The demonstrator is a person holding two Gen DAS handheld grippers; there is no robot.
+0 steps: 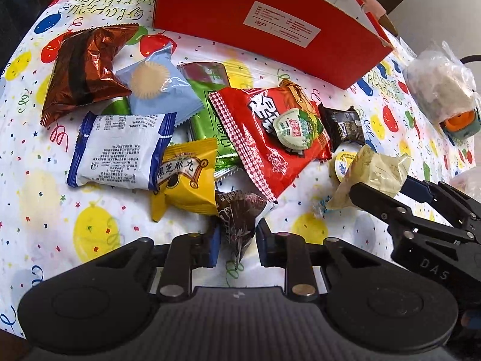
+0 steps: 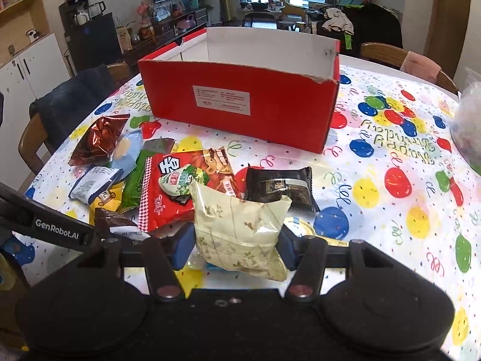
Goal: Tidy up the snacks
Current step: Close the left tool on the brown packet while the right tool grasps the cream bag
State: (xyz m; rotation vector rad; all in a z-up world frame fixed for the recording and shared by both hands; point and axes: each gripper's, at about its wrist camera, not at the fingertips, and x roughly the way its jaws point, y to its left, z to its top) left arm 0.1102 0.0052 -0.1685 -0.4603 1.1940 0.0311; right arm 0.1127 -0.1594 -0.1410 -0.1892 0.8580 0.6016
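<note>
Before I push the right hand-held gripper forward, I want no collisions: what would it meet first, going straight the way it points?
Probably the black packet, lying just past the cream packet that the right hand-held gripper holds. Beyond it stands the red box. Depth is hard to judge here.

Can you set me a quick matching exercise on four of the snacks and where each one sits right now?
Things:
1. cream packet
2. dark brown packet
3. jelly cup
4. black packet

Places:
A. lying on the red snack bag
B. between the left gripper fingers
C. on the tablecloth, near the red box
D. between the right gripper fingers

Pairs: 1-D, 2-B, 3-A, 4-C
</note>
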